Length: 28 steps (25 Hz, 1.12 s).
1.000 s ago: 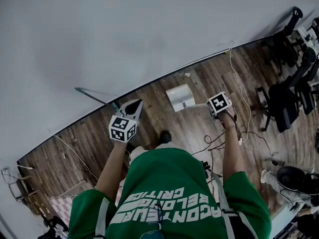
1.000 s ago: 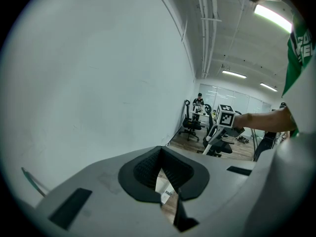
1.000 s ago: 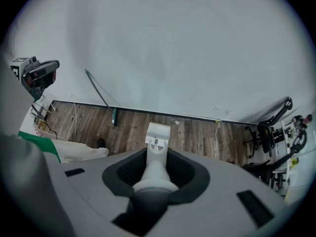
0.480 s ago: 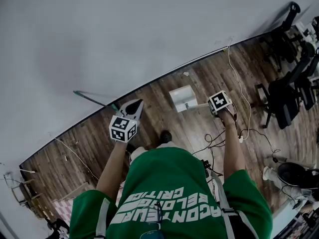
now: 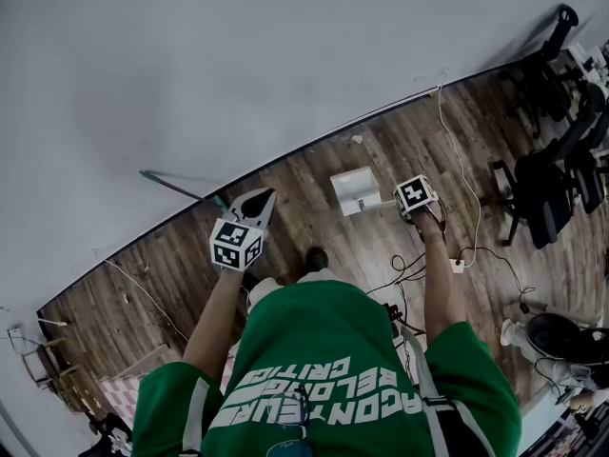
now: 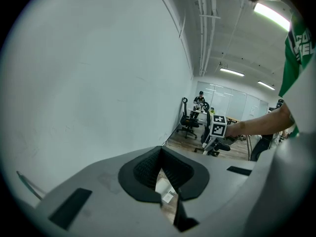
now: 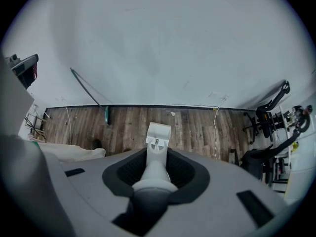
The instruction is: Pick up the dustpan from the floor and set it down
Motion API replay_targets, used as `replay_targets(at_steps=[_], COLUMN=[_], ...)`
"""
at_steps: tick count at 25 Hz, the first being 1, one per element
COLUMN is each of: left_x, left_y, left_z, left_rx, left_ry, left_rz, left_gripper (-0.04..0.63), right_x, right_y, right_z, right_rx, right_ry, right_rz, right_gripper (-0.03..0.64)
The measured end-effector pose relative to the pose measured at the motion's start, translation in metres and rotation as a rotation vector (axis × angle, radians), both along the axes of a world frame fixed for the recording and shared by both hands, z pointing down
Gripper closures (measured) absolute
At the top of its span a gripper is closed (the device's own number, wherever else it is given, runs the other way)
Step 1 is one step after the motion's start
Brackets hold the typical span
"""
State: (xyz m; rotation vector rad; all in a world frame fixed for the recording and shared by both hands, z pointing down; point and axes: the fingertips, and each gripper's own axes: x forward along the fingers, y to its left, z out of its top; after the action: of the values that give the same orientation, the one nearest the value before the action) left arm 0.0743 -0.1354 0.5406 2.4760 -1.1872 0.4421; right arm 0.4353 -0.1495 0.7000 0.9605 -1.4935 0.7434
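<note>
The white dustpan (image 5: 355,189) hangs pan-down over the wooden floor near the wall, and I cannot tell whether it touches the boards. My right gripper (image 5: 393,202) points straight down and is shut on the dustpan's grey handle (image 7: 157,168); in the right gripper view the pan (image 7: 158,135) shows beyond the jaws. My left gripper (image 5: 254,207) is held to the left at about the same height, pointing toward the wall, its jaws together with nothing between them (image 6: 165,182). The right gripper's marker cube (image 6: 218,126) shows in the left gripper view.
A green broom (image 5: 181,188) leans on the white wall at the left. Black office chairs (image 5: 547,184) crowd the right side. Cables and a power strip (image 5: 457,265) lie on the floor by my right arm. A small scrap (image 5: 356,141) lies at the skirting.
My right gripper has sunk toward the floor with the dustpan, which has shifted slightly right in the head view. The left gripper has stayed put.
</note>
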Motion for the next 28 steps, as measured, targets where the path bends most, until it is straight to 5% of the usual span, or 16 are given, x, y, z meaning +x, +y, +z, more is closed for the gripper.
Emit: replay_targets(at_steps=[28], left_x=[0.005], left_y=[-0.005], left_z=[0.014], left_rx=[-0.05], left_ry=[-0.005], left_rz=[0.005], left_gripper=[0.592], right_x=[0.012], right_y=[-0.011], right_z=[0.116], right_rx=[-0.096], right_ry=[0.034], right_rz=[0.151], right_gripper=[0.497])
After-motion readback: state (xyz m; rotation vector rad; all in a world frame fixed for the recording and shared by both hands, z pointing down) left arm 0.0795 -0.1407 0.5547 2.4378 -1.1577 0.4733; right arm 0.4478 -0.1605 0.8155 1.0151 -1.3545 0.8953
